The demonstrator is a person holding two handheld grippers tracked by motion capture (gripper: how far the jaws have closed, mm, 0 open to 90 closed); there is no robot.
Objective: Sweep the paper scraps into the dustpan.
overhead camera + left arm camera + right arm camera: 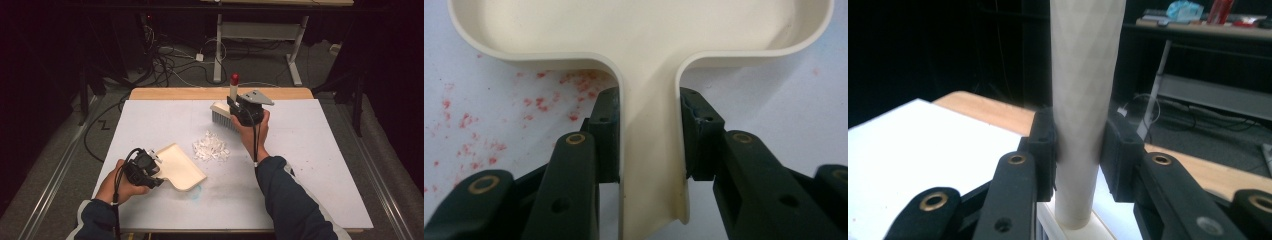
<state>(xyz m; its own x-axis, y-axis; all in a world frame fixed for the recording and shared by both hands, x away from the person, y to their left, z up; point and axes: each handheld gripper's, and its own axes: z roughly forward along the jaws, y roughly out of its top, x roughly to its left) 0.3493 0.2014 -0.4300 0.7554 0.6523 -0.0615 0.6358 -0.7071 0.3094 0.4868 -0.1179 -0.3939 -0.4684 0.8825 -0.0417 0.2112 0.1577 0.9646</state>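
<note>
- Left gripper (150, 172) has its jaws clamped on the handle of the dustpan (181, 165), which lies flat on the bench (310, 165), near left.
- Right gripper (239, 111) jaws squeeze the brush (226, 116) handle, bristles down at the far edge.
- Scraps (210, 147) sit piled between pan and brush.

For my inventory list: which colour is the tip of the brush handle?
Red; the brush handle tip shows best in the high view.

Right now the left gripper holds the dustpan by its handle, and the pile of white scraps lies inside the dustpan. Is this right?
Not quite. The left gripper does hold the dustpan by its handle, but the high view shows the white scraps on the table, beside the pan.
</note>
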